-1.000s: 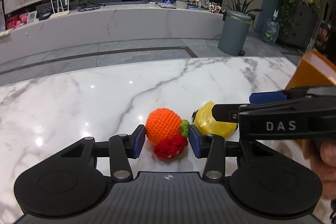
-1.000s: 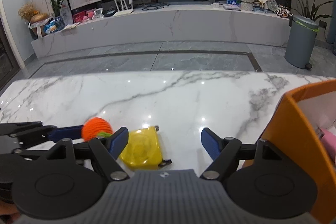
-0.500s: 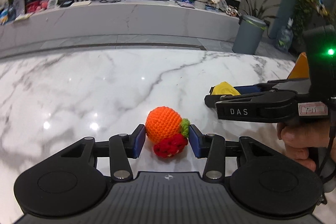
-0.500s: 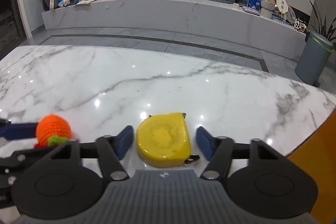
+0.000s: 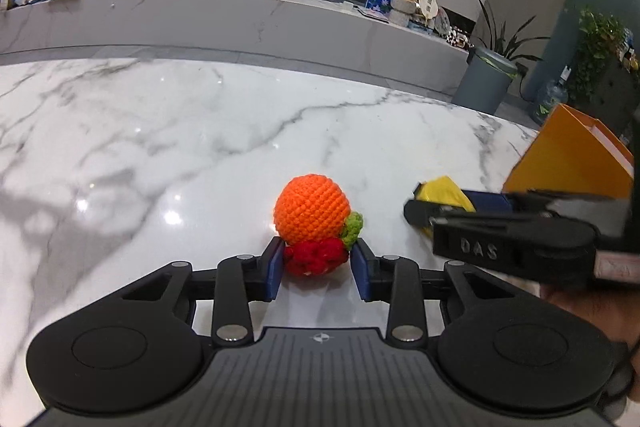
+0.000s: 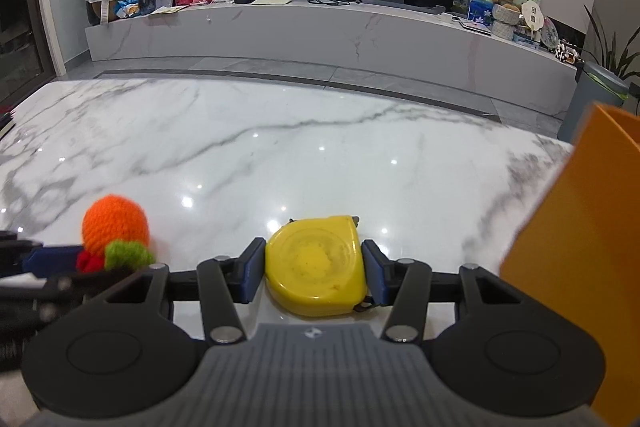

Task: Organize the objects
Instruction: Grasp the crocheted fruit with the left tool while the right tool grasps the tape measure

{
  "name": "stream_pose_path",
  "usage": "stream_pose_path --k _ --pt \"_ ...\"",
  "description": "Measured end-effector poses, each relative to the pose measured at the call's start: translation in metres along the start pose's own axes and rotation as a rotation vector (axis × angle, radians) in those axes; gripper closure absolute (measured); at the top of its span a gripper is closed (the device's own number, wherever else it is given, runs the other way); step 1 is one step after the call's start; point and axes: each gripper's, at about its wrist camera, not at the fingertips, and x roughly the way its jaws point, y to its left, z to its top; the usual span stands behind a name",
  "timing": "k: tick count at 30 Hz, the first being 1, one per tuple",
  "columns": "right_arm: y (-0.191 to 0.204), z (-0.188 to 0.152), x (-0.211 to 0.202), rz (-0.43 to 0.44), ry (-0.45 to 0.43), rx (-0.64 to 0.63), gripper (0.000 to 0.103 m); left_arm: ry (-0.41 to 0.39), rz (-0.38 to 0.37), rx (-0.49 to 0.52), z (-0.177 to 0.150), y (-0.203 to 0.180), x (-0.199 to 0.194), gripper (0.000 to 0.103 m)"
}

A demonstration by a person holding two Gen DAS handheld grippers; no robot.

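On the near edge of the marble bench [image 6: 320,147], the right claw [image 6: 314,269] has just been closing and now has its blue pads touching both sides of the yellow tape measure [image 6: 316,263]. Left of it, the left claw [image 5: 316,267] is clamped on the red base of a crocheted orange toy [image 5: 312,215]. An orange box [image 6: 580,247] stands just to the right.

Open marble ahead, crowded at the right

The marble table [image 6: 320,147] lies bare ahead of both grippers. The orange box [image 6: 580,247] walls the right edge, seemingly just beside the tape measure [image 6: 316,267]; the crocheted fruit [image 5: 312,215] stands near its left.
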Motion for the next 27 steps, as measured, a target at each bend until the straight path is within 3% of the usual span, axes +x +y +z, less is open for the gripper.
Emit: stream_pose_path --k 6,11,13,15,16,17,19,27 --pt "0.005 -0.034 -0.036 0.003 -0.010 -0.023 0.050 0.032 -0.045 -0.043 -0.028 -0.018 -0.027 0.063" --pt "0.003 -0.058 -0.062 0.010 -0.024 -0.026 0.049 0.000 -0.023 -0.075 -0.052 -0.030 -0.049 0.058" --pt "0.001 -0.068 -0.069 0.008 -0.045 -0.024 0.049 -0.031 -0.029 -0.118 -0.058 -0.029 -0.056 0.047" --pt "-0.002 -0.075 -0.075 0.013 -0.065 -0.022 0.049 -0.068 -0.029 -0.142 -0.059 -0.026 -0.060 0.029" --pt "-0.003 -0.079 -0.078 0.015 -0.078 -0.019 0.047 -0.086 -0.017 -0.138 -0.058 -0.025 -0.060 0.026" --pt "-0.004 -0.082 -0.079 0.014 -0.085 -0.023 0.037 -0.099 -0.004 -0.132 -0.056 -0.024 -0.061 0.025" --pt "-0.006 -0.083 -0.080 0.022 -0.082 -0.027 0.031 -0.115 0.013 -0.131 -0.052 -0.023 -0.060 0.025" --pt "-0.012 -0.080 -0.074 0.076 -0.080 -0.068 0.030 -0.097 0.067 -0.064 -0.057 -0.042 -0.043 0.024"
